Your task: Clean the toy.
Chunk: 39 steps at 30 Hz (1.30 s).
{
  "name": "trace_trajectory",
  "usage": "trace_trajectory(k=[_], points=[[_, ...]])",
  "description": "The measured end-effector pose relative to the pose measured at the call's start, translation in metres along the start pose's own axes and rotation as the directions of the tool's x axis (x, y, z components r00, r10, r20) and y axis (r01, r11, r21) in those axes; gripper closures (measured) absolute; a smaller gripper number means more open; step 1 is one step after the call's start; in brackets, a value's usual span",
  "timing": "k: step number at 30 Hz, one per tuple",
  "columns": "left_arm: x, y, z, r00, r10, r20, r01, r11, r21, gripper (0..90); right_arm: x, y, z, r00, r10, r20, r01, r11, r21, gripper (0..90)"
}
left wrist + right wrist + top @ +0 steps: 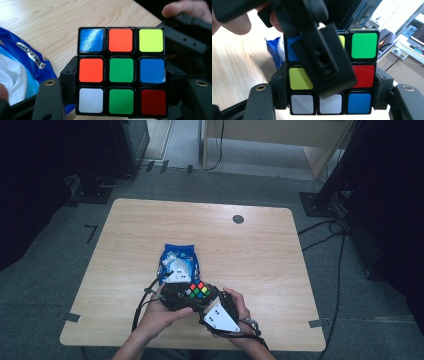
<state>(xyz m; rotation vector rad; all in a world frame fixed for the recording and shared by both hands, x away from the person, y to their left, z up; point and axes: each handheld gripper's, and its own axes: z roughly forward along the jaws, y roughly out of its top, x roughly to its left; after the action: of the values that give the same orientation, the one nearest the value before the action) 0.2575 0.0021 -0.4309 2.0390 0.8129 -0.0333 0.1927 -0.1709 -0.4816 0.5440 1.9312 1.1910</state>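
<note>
Cube [197, 290] work is happening low over the near edge of the table [260, 250], with a person holding a gripper in each hand and both tools meeting on the scrambled puzzle. In the right gripper view, the right gripper [329, 100] is clamping the cube's [359, 75] lower layers from both sides, pads pressing flat against the black edges, so it is grasping the cube. In the left gripper view, the left gripper [121, 82] is bracketing the cube [121, 71] on either side at the middle and bottom rows; its pads are sitting right against the faces, but whether they are pressing or just resting there I cannot tell. One left jaw is crossing diagonally over the face that the right camera is looking at.

A blue bag [178, 260] is lying on the table just beyond the cube, close behind the left gripper.

Risks, as I judge them: both tools are crowding the same rows, so a twist started now may be fighting the other grip rather than turning a layer, and the cube could jam or pop a piece. If the left pads are loose, a turn is likely to slip across the glossy stickers. If the right grip is easing while the left is unsettled, the cube is likely to drop to the table edge and roll off. Swinging the left tool outward could also snag the bag.
</note>
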Motion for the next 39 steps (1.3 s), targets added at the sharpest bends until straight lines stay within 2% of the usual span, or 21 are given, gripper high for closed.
trace_trajectory(k=[4, 7, 10, 14, 17, 19, 21, 23, 26, 32, 35, 39], points=[[0.002, 0.000, -0.006, 0.9996, -0.002, -0.028, 0.001, 0.9989, -0.048, 33.8, -0.001, 0.001, 0.001, 0.9999, -0.008, 0.009, 0.007, 1.000, 0.013, 32.9], [0.009, 0.000, -0.017, 0.9999, -0.006, -0.013, 0.004, 0.9935, -0.114, 33.8, -0.006, -0.004, 0.002, 0.9997, 0.011, 0.019, -0.012, 0.999, 0.037, 33.2], [0.012, -0.001, -0.022, 0.9999, 0.010, -0.007, -0.011, 0.9906, -0.136, 33.8, -0.014, -0.007, 0.001, 0.9961, 0.089, 0.001, -0.089, 0.995, 0.044, 39.1], [0.013, -0.004, -0.019, 0.9997, 0.023, -0.005, -0.024, 0.9907, -0.134, 33.8, -0.023, -0.007, 0.000, 0.9879, 0.155, 0.015, -0.155, 0.987, 0.039, 48.4], [0.012, -0.005, -0.018, 0.9992, 0.038, -0.011, -0.040, 0.9899, -0.136, 33.8, -0.029, -0.008, -0.002, 0.9798, 0.200, -0.006, -0.199, 0.979, 0.033, 61.5], [0.013, -0.005, -0.019, 0.9991, 0.038, -0.020, -0.040, 0.9889, -0.143, 33.8, -0.030, -0.008, -0.002, 0.9793, 0.200, -0.034, -0.199, 0.980, 0.031, 65.1], [0.014, -0.005, -0.020, 0.9995, 0.019, -0.024, -0.023, 0.9869, -0.160, 33.7, -0.029, -0.008, -0.001, 0.9772, 0.195, -0.083, -0.192, 0.980, 0.042, 65.3], [0.015, -0.005, -0.021, 0.9998, 0.005, -0.017, -0.008, 0.9854, -0.170, 33.7, -0.026, -0.008, 0.000, 0.9751, 0.185, -0.123, -0.179, 0.982, 0.055, 62.4], [0.015, -0.006, -0.020, 0.9998, 0.001, -0.022, -0.005, 0.9846, -0.175, 33.7, -0.020, -0.007, 0.001, 0.9734, 0.176, -0.147, -0.168, 0.984, 0.065, 57.4], [0.014, -0.006, -0.017, 0.9998, 0.007, -0.017, -0.009, 0.9859, -0.167, 33.7, -0.018, -0.004, 0.001, 0.9727, 0.175, -0.152, -0.171, 0.984, 0.042, 51.5], [0.013, -0.007, -0.015, 0.9995, 0.028, -0.012, -0.030, 0.9892, -0.143, 33.7, -0.016, -0.005, 0.000, 0.9773, 0.150, -0.150, -0.145, 0.989, 0.042, 52.7], [0.013, -0.007, -0.015, 0.9990, 0.044, -0.013, -0.045, 0.9919, -0.119, 33.6, -0.013, -0.006, -0.002, 0.9873, 0.105, -0.119, -0.101, 0.994, 0.039, 57.6]])
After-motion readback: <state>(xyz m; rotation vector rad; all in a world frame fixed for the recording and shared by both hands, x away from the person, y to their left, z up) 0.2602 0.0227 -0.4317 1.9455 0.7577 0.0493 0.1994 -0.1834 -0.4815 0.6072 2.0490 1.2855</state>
